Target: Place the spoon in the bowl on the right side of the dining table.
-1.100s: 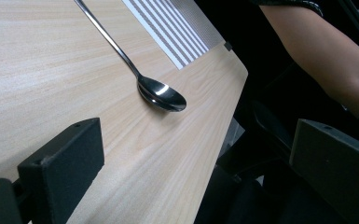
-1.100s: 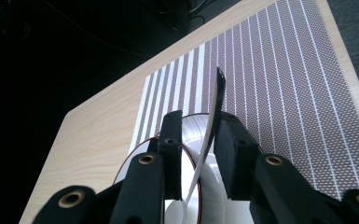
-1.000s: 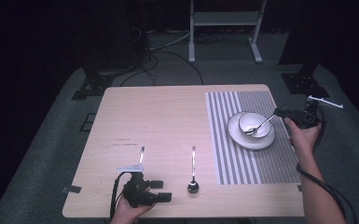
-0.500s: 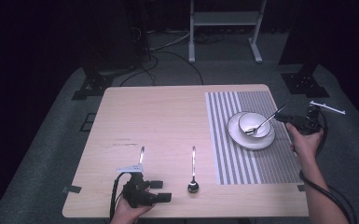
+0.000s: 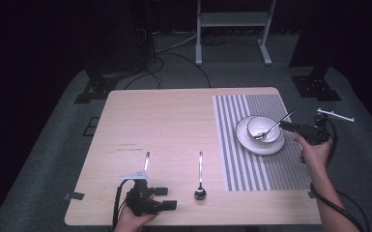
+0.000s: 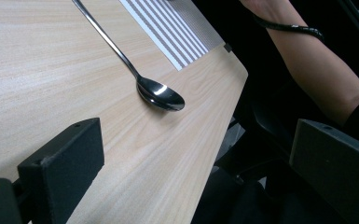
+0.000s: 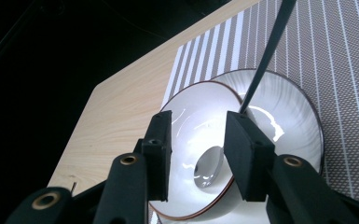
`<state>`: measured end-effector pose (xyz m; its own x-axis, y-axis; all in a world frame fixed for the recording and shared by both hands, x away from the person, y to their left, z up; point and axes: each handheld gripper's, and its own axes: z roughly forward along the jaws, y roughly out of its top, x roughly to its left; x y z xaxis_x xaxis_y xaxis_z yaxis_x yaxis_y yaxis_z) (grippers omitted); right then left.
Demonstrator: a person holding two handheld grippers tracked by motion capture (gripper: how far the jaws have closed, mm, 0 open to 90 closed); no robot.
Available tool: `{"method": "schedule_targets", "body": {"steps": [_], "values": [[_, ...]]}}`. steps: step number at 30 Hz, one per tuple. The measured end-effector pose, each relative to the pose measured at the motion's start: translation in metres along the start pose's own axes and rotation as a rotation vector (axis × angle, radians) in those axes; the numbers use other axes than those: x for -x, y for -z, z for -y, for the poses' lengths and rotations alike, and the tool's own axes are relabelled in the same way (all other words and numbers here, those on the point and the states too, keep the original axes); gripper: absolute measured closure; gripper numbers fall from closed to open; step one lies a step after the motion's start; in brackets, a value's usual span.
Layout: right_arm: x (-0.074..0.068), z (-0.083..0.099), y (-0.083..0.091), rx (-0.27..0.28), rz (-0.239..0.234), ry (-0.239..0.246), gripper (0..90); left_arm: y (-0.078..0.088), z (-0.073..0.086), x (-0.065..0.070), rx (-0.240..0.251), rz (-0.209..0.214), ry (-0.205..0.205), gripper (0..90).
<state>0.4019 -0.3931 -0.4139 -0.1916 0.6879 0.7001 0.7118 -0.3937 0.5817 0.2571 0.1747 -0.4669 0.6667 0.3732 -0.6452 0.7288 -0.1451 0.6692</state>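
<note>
right gripper [image 5: 290, 126] jaws spread apart beside a spoon [image 5: 270, 128] resting in the bowl [image 5: 263, 128]; left gripper [image 5: 166, 198] jaws wide apart near the tabletop's [image 5: 174, 121] front edge.

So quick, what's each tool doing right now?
Left tool: open, holding nothing, resting at the table's near edge.
Right tool: open, over the bowl, holding nothing.

White bowl [image 5: 263, 129] (brown rim), grey-white striped mat [image 5: 251, 159], pale wood table [image 5: 174, 125].

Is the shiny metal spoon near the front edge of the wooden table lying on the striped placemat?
No, the shiny metal spoon lies on the bare wooden table, left of the grey-and-white striped placemat.
</note>
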Motion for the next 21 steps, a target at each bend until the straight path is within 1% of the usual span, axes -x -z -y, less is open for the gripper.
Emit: {"method": "schedule_targets", "body": {"steps": [6,16,21], "values": [[-0.002,0.006,0.003,-0.012,-0.013,0.007,57.4,0.002,-0.001,0.001,0.007,0.000,0.000,1.5],[-0.002,0.016,0.008,-0.013,-0.031,0.011,55.2,0.002,-0.001,0.000,0.006,-0.003,-0.003,1.5],[-0.001,0.026,0.010,-0.020,-0.044,0.010,53.7,0.002,-0.001,0.000,0.007,-0.003,-0.004,1.6]]}}
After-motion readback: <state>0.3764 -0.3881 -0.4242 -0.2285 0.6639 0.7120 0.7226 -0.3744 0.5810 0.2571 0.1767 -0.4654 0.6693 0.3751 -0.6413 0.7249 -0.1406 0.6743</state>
